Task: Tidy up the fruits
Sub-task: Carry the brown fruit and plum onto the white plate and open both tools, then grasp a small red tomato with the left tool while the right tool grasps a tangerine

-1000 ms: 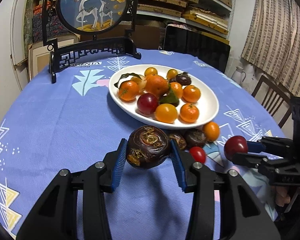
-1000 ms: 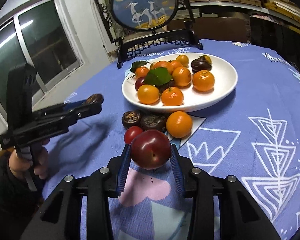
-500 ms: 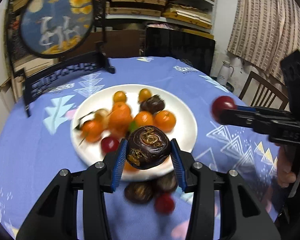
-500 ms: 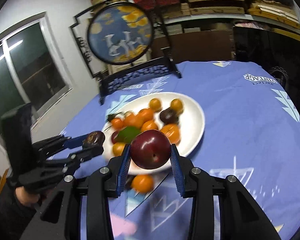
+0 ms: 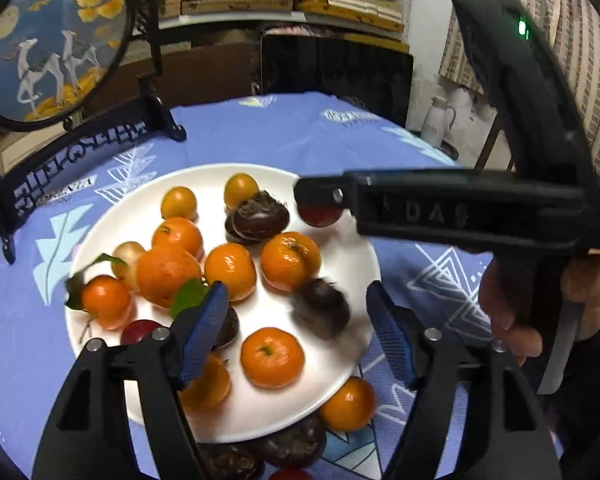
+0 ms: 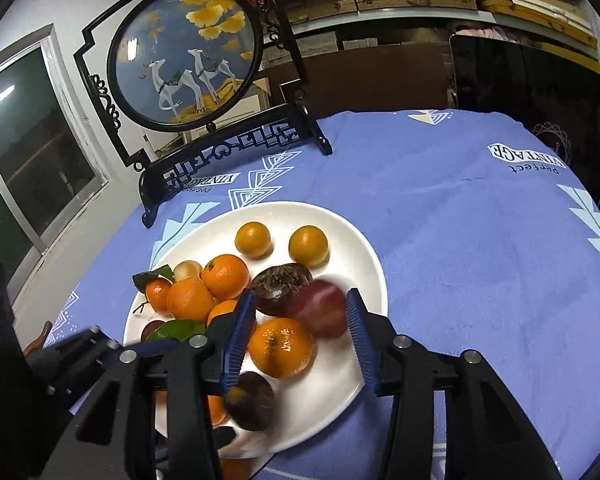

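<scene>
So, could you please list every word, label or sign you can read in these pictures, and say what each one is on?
"Perfect VINTAGE", upside down: printed on the blue tablecloth, at the far right.
"Perfect VINTAGE", upside down: tablecloth again, by the foot of the black stand, at.
"DAS": raised letters on the right gripper, at.
The tablecloth print in the left wrist view is too blurred to read, as is the white jug.

Fruits (image 5: 289,255) lie in the plate (image 5: 342,368) on the table (image 6: 480,240) (screen (image 6: 184,56) behind it).

Both wrist views look down, close, onto the plate (image 5: 352,240).
</scene>
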`<action>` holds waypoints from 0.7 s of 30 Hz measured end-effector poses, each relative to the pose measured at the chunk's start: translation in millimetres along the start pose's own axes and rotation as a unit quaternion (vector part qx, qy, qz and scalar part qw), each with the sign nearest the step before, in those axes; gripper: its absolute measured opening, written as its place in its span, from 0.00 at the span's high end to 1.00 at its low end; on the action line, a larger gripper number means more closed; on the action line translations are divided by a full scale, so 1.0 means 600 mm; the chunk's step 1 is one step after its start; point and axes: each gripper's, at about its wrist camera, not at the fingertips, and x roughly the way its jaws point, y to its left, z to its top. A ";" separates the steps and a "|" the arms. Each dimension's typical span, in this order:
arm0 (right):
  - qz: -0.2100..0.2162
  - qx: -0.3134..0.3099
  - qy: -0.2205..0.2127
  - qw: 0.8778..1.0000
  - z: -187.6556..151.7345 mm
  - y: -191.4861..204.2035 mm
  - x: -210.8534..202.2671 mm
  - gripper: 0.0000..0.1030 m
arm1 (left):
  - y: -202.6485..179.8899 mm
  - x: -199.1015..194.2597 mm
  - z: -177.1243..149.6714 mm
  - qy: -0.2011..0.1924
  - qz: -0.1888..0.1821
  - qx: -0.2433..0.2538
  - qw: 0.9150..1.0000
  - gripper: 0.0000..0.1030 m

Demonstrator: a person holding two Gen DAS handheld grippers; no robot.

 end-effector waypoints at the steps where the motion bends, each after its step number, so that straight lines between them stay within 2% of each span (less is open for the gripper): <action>1: 0.001 -0.001 0.000 1.000 -0.003 0.002 -0.002 0.54 | 0.003 -0.006 -0.003 -0.002 -0.001 -0.003 1.000 0.32; 5: 0.012 0.009 -0.010 1.000 -0.031 -0.001 -0.038 0.54 | 0.013 -0.040 -0.028 -0.002 -0.004 -0.009 1.000 0.32; 11: 0.037 0.048 -0.022 0.998 -0.107 -0.024 -0.095 0.52 | 0.019 -0.113 -0.107 0.010 0.003 0.005 1.000 0.31; 16: 0.019 0.033 -0.027 0.999 -0.156 -0.004 -0.127 0.52 | -0.005 -0.128 -0.170 0.039 0.020 0.014 0.999 0.31; 19: 0.013 0.027 -0.024 0.999 -0.178 0.009 -0.137 0.52 | -0.017 -0.120 -0.184 0.047 0.034 0.013 0.998 0.31; 20: 0.009 0.023 -0.023 0.999 -0.187 0.015 -0.141 0.52 | -0.020 -0.117 -0.185 0.048 0.036 0.012 0.998 0.37; 21: 0.005 0.019 -0.023 1.000 -0.193 0.019 -0.144 0.52 | -0.021 -0.112 -0.183 0.049 0.039 0.012 0.998 0.50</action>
